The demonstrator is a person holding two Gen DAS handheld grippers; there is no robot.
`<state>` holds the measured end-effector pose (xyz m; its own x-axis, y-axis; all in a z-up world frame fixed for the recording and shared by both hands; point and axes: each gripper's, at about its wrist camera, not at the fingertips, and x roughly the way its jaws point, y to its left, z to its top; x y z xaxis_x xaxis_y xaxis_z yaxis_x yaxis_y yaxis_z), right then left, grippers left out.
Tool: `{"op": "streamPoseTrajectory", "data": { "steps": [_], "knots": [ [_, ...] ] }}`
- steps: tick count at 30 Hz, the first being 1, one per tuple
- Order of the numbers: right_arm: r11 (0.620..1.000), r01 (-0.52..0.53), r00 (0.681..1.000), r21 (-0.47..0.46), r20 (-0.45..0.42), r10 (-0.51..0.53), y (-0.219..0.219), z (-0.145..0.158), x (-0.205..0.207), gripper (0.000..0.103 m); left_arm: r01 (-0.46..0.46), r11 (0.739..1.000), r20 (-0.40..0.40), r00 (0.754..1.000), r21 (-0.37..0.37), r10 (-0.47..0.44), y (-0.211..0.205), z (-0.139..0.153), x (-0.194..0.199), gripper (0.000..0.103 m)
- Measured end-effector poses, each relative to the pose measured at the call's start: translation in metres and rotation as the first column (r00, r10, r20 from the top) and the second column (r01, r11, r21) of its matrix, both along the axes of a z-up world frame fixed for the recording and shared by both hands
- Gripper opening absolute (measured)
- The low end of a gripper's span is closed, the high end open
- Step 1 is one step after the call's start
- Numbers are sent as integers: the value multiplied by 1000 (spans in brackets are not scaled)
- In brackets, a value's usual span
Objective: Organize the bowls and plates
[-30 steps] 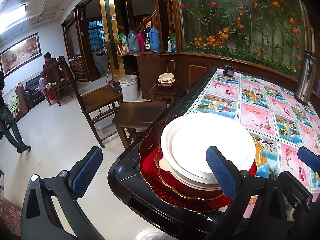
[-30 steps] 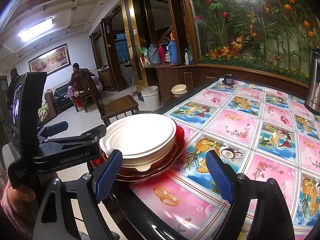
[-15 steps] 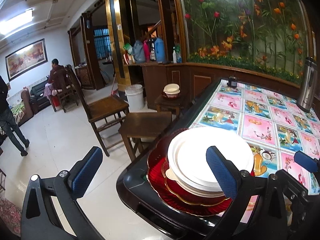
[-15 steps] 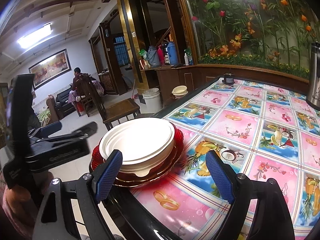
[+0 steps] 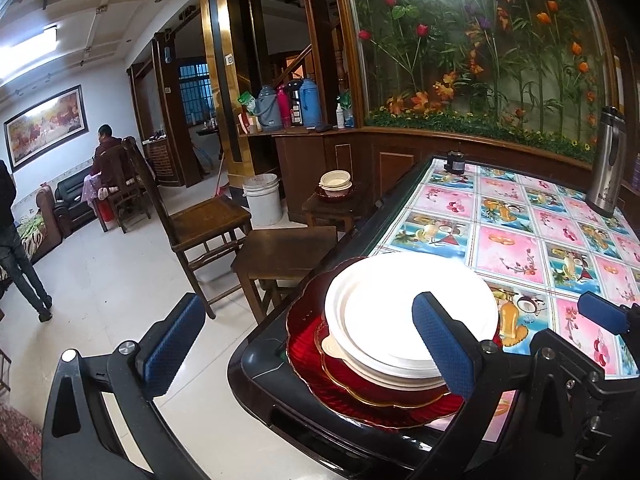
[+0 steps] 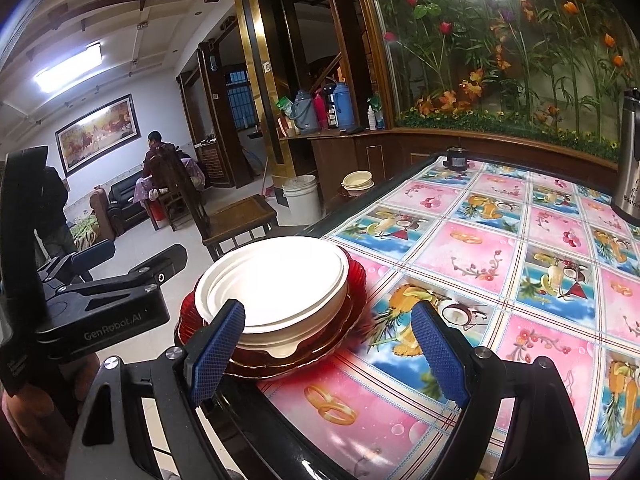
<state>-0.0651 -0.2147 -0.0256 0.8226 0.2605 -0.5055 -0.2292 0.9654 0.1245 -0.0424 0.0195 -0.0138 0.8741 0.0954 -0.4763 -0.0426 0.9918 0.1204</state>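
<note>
Tiled floor and dark wood furniture fill the room around a black-rimmed table (image 6: 280,432) covered by a pink and blue patterned cloth (image 6: 500,264).

Nearest in the right wrist view, the right gripper (image 6: 328,352) hangs over the table's near edge, its jaws spread wide with nothing between them but cloth. At 9 o'clock from it the left gripper (image 5: 308,344) sits off the table corner, jaws also wide apart and holding nothing; its right finger overlaps the stack in its own view, with no pad pressing on it.

Just beyond both, at the table's near corner, stands the stack of white plates and bowls (image 6: 276,280) on 2 red plates (image 5: 340,384).

Farther off at 11 o'clock, a wooden stool (image 5: 280,248) and a chair (image 5: 208,220) stand on the floor. A second small stack of bowls (image 5: 335,184) rests on a low side table (image 5: 340,206), beside a white bucket (image 5: 262,198). At 1 o'clock a steel flask (image 5: 608,160) stands at the table's far side.
</note>
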Motion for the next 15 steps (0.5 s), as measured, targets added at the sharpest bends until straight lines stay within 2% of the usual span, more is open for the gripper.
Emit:
{"op": "streamPoseTrajectory", "data": {
  "steps": [15],
  "knots": [
    [1000,-6,1000,2,-4,6,2,3,1,87,16,1000,3,1000,-4,-16,-8,5,-1,103]
  ]
}}
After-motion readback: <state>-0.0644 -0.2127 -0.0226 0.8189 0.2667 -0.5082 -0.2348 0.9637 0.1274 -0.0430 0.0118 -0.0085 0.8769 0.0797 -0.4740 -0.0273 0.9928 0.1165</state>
